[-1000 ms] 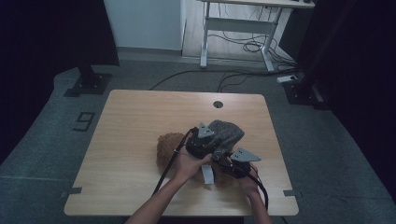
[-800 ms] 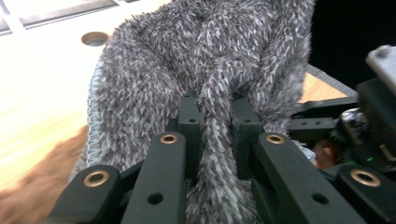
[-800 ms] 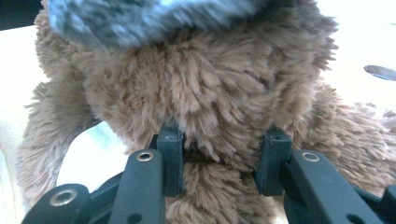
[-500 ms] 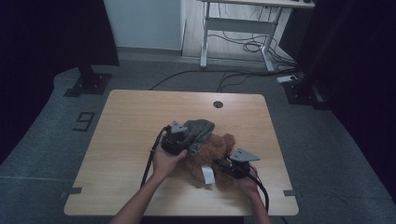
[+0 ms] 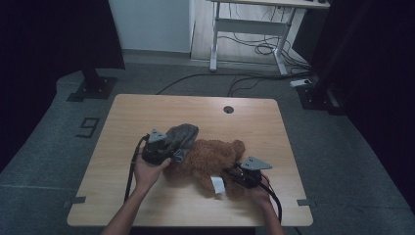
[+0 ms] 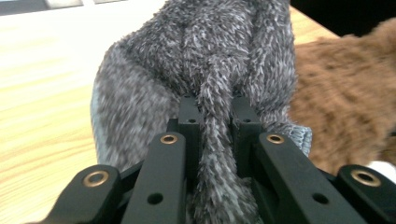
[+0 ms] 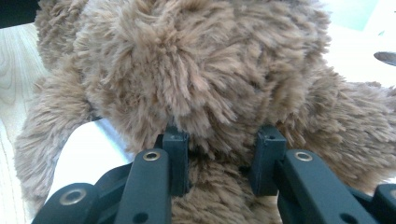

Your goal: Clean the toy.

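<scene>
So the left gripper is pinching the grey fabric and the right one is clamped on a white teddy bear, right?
Not quite: the teddy bear is brown, as the right gripper view shows. The left gripper does pinch the grey fabric, and the right gripper is clamped on the bear.

Dim room overhead, bright and close at my fingers.

From above, my light wooden table (image 5: 147,112) sits in murky, grainy light with black corners. My gripper cameras are overexposed: tabletop glare washes pale behind the grey fuzzy knit garment (image 6: 205,60), and the brown plush teddy bear (image 7: 196,70) is soft-focused.
</scene>
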